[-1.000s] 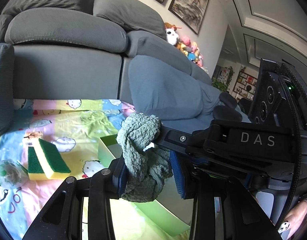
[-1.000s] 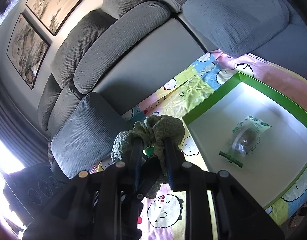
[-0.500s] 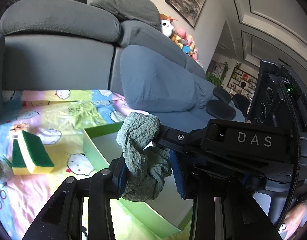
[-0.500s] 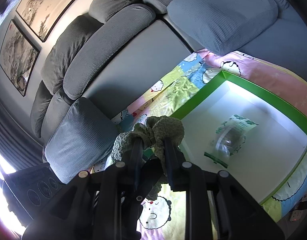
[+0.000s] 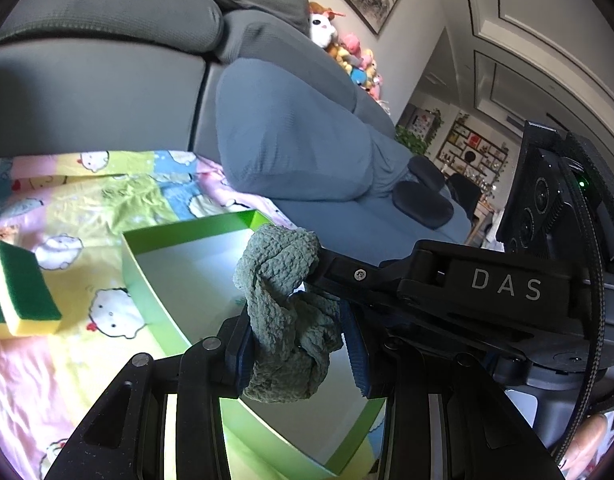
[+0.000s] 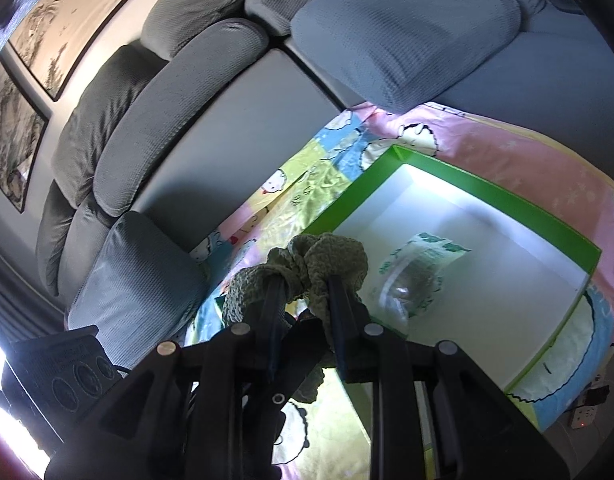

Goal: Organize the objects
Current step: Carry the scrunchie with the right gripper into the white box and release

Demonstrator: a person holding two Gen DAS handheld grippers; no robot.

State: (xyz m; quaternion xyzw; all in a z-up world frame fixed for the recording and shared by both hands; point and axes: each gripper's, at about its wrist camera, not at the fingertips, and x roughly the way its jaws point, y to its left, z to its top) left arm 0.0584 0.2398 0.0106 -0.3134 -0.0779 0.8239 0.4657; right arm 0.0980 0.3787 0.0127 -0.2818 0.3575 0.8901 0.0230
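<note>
While both tools pinch the same crumpled green cloth [image 5: 285, 320], the carry-to-the-box step looks to be in hand: the left tool [image 5: 295, 354] has its blue pads pressed into the lower bunch, and the right tool [image 6: 303, 320] grips the upper knot, its dark fingers [image 6: 339, 312] closed tight on the fabric. Just below and beyond the cloth sits the green box [image 5: 147, 280] with its white floor, open on the cartoon-print sheet [image 5: 87, 200], and in the right view a clear packet [image 6: 419, 276] already lies inside it. Next move, I'd say: bring the cloth over the bare floor beside that packet, lower it, then spread both tools together so it drops clean. Off to the left a yellow-and-green sponge [image 5: 19, 292] waits outside the box, grey sofa [image 5: 107, 80] behind
</note>
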